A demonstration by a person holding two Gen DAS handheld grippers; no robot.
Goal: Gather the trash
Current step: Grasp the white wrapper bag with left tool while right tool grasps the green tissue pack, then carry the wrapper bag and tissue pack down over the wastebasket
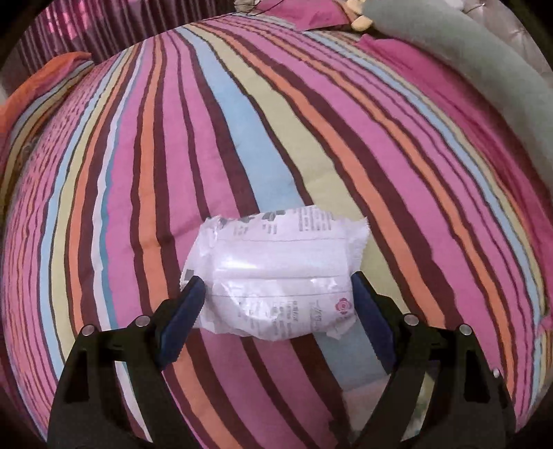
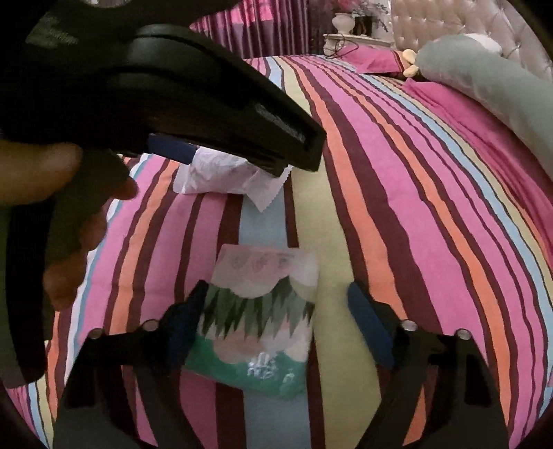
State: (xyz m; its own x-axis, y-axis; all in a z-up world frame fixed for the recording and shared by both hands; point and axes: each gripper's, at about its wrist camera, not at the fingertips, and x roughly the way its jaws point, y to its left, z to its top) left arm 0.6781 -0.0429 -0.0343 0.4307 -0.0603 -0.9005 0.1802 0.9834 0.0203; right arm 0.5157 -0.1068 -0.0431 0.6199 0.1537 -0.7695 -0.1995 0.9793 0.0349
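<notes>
A crumpled white plastic wrapper [image 1: 276, 273] with grey print lies on the striped bedspread [image 1: 242, 121]. My left gripper [image 1: 278, 288] stands around it, both blue pads touching its sides. In the right wrist view the same wrapper [image 2: 221, 176] shows under the left gripper's black body [image 2: 207, 96]. A green and white packet [image 2: 257, 321] lies on the bedspread between my right gripper's [image 2: 274, 304] open fingers. Its left pad is at the packet's edge; the right pad stands clear of it.
A long grey-green bolster [image 2: 501, 83] and a pink pillow [image 2: 373, 57] lie at the head of the bed. A tufted headboard [image 2: 449, 20] and a nightstand with a vase [image 2: 345, 27] stand behind. An orange pillow [image 1: 38, 86] lies far left.
</notes>
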